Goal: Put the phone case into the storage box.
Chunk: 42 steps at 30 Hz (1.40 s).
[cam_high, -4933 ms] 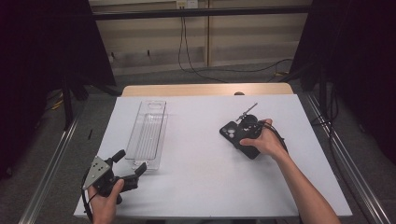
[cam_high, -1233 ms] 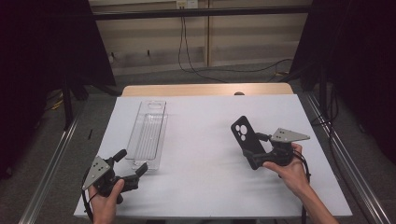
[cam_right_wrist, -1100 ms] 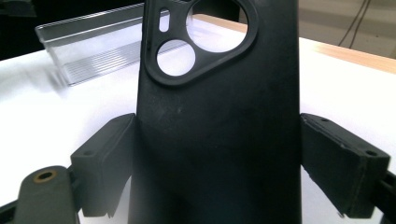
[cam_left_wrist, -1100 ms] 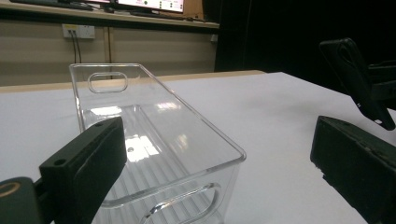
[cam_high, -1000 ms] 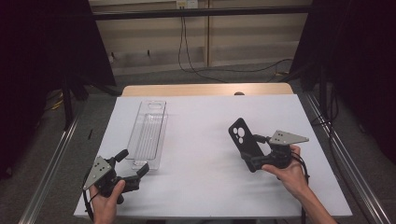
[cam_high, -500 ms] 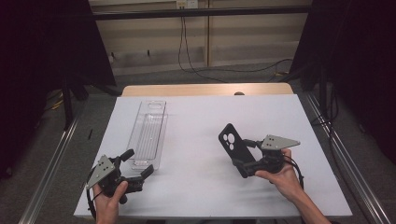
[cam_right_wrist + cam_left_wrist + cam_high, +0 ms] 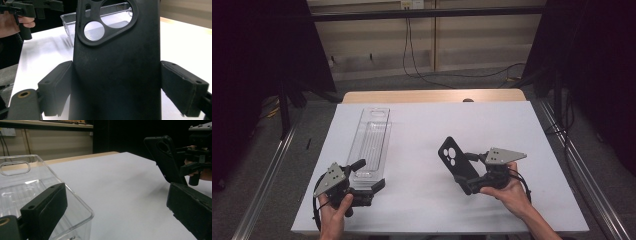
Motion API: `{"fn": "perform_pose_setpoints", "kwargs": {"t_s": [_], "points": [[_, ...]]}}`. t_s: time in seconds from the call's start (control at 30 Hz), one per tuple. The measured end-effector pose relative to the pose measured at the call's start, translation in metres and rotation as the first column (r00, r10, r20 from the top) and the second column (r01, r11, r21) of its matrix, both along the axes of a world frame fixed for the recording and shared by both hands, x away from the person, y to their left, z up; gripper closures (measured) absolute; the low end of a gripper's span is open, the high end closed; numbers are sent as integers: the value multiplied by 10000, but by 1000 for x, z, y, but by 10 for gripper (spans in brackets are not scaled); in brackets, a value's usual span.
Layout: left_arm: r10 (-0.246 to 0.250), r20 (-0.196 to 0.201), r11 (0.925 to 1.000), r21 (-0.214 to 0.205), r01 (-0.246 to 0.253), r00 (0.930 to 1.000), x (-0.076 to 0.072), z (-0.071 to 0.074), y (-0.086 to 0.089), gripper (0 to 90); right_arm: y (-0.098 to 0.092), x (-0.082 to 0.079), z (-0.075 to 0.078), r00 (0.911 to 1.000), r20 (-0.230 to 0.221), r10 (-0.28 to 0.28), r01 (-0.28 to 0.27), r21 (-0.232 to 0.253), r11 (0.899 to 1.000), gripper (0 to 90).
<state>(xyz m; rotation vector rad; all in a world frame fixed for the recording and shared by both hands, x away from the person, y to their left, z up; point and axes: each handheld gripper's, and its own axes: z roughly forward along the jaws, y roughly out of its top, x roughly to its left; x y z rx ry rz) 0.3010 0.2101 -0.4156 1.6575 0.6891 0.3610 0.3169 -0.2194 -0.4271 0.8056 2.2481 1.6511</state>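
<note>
Phone case [image 7: 451,159], black: clamped across its sides in right claw [image 7: 469,179], lifted off desk [image 7: 422,125]. Clear tray [image 7: 371,142] just ahead of left claw [image 7: 368,176], which gapes empty. Placement in tray likely remains.

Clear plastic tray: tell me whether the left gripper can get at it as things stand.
Probably yes. The left gripper sits at the near end of the clear plastic tray with its jaws open, one jaw over the tray's near corner, and nothing lies between them.
</note>
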Motion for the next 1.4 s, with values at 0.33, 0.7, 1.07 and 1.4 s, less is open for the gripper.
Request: {"fn": "perform_pose_setpoints", "kwargs": {"t_s": [0.33,0.7,1.07,1.4], "points": [[-922,-203,9957,-49,921,9955,3,5,-19,39,10,-2,1,9993,55,359,-360,127,9993,138],[-1829,-343,9829,131,1835,9825,12,10,-39,45,20,-3,0,9981,65,614,-614,121,9980,138],[-2554,-527,9663,204,2567,9654,30,17,-62,80,25,-4,2,9968,108,792,-794,187,9967,137],[-3470,-481,9376,67,3477,9366,42,22,-86,52,28,-5,3,9953,136,957,-960,208,9952,137]]}}
